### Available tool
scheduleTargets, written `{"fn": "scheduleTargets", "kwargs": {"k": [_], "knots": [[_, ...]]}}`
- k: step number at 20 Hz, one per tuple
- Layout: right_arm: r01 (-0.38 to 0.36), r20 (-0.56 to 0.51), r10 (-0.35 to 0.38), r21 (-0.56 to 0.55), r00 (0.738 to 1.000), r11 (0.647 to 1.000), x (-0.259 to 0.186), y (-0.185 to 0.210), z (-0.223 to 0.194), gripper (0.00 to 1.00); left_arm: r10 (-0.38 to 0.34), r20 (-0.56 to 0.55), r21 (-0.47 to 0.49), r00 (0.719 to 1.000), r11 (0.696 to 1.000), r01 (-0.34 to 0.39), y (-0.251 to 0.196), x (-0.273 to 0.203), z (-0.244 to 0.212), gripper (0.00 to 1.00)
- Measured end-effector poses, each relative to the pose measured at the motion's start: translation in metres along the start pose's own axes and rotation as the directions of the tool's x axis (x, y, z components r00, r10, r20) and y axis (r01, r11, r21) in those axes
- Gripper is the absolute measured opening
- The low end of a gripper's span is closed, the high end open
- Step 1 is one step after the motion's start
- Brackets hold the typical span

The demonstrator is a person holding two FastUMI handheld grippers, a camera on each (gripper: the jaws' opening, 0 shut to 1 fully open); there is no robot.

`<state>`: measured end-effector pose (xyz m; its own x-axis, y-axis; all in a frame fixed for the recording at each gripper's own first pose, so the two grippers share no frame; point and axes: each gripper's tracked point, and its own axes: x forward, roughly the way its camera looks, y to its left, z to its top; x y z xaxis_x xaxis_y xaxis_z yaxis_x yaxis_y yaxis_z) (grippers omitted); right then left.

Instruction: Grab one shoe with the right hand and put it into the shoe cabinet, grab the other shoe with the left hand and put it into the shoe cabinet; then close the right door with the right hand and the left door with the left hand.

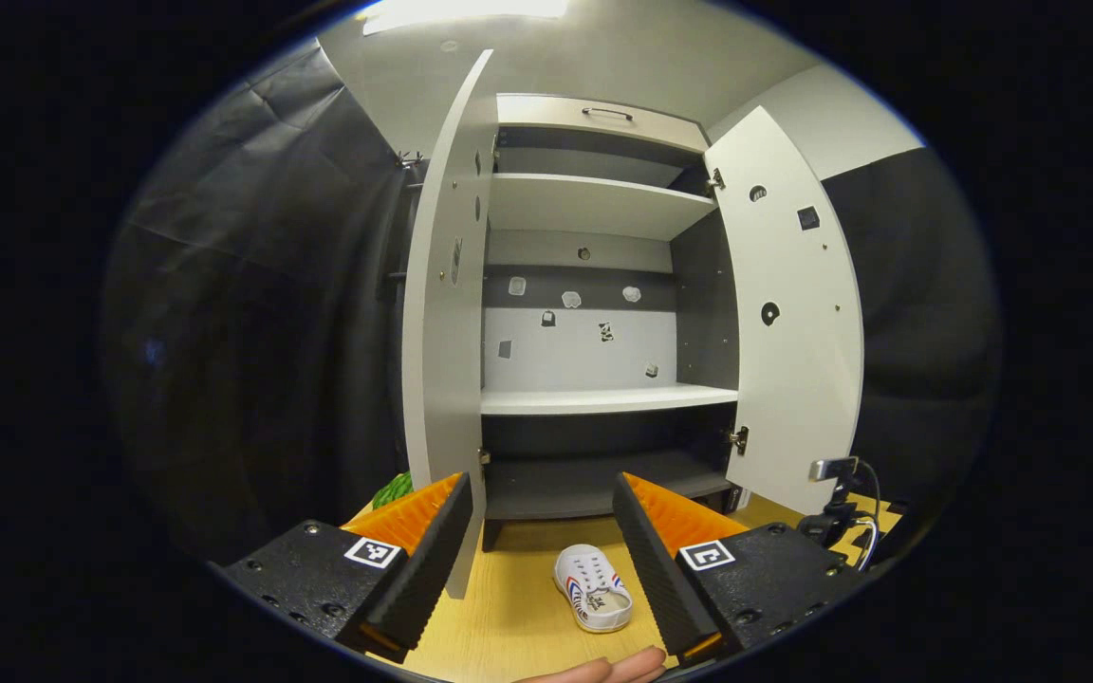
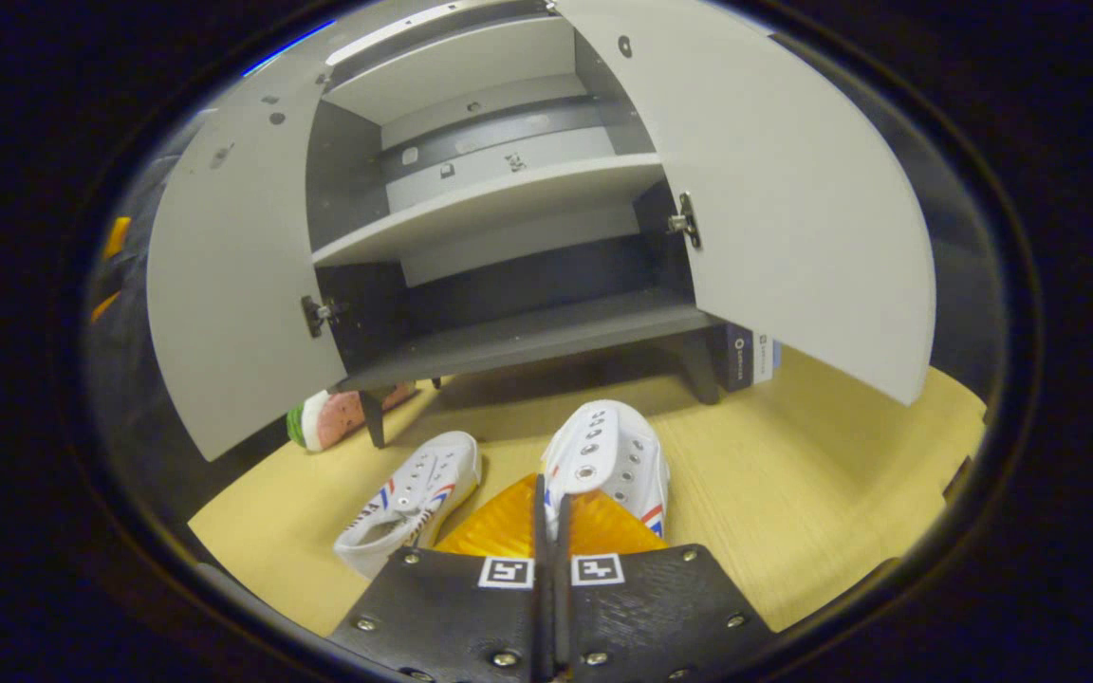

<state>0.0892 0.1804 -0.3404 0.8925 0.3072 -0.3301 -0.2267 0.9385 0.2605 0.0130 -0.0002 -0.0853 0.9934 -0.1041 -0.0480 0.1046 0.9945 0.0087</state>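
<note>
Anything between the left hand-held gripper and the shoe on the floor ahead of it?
No. In the left gripper view, the open left hand-held gripper faces the shoe across bare floor.

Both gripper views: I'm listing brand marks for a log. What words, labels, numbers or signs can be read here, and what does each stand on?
None can be read as words.
Box beside the cabinet: logo and small print, too small to read.
Shoe: insole print, blurred.
Left gripper and right gripper: square coded markers, no letters.
</note>
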Motion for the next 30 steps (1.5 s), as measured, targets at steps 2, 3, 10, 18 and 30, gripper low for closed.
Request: {"fn": "scheduleTargets", "kwargs": {"k": [2,3,10,18,30], "knots": [[-0.014,0.047,0.014,0.001,0.999,1.0,-0.014,0.004,0.029,0.0,-0.009,-0.008,-0.007,1.0,1.0,0.009,-0.003,0.003,-0.004,0.91],[-0.021,0.067,0.021,-0.002,0.997,1.0,-0.021,0.008,0.043,0.0,-0.016,-0.005,-0.008,1.0,1.0,0.016,-0.006,0.004,-0.005,0.91],[-0.11,0.192,0.124,-0.081,0.974,0.991,-0.046,0.044,0.154,0.0,0.004,-0.01,-0.021,1.0,1.0,-0.005,-0.001,0.029,-0.004,0.92],[-0.061,0.215,0.104,-0.198,0.971,0.978,0.021,0.067,0.3,0.01,0.001,0.027,-0.031,1.0,1.0,0.0,0.006,0.052,-0.002,0.91],[-0.017,0.017,0.024,-0.338,1.0,0.941,0.243,0.081,0.343,0.01,-0.074,-0.024,-0.039,0.997,0.997,0.073,0.006,0.052,-0.037,0.91]]}}
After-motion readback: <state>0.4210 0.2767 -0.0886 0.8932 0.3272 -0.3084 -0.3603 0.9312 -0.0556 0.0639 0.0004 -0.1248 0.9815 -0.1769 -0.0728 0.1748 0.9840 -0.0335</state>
